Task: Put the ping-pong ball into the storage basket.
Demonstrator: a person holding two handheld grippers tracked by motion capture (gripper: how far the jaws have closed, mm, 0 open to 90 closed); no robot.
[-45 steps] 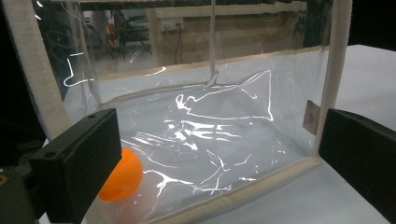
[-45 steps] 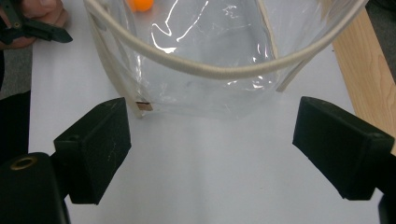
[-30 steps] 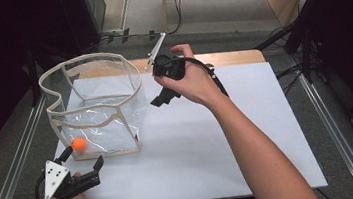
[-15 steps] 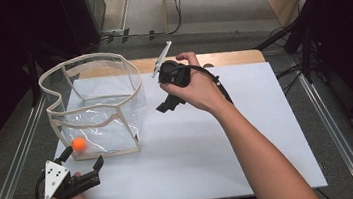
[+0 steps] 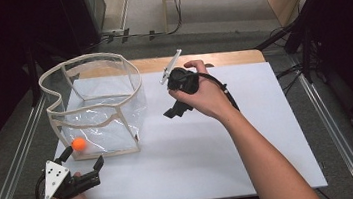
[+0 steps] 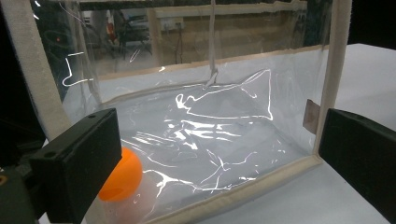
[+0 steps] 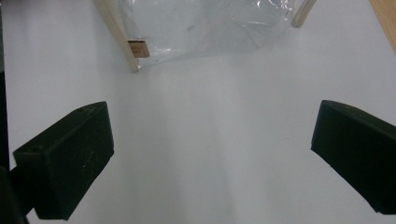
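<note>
Orange ball half hidden behind left tool's jaw, left gripper view

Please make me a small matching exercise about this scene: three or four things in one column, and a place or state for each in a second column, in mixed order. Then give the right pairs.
Things
1. orange ball
2. clear bag
3. left gripper
4. right gripper

Places or states
A. open, raised over the middle of the white table, beside the bag
B. open, at the near left corner of the table, pointing at the bag
C. inside the bag, at its near left corner
D. stands open-topped on the left part of the table, with cream edging

Right pairs: 1-C, 2-D, 3-B, 4-A
</note>
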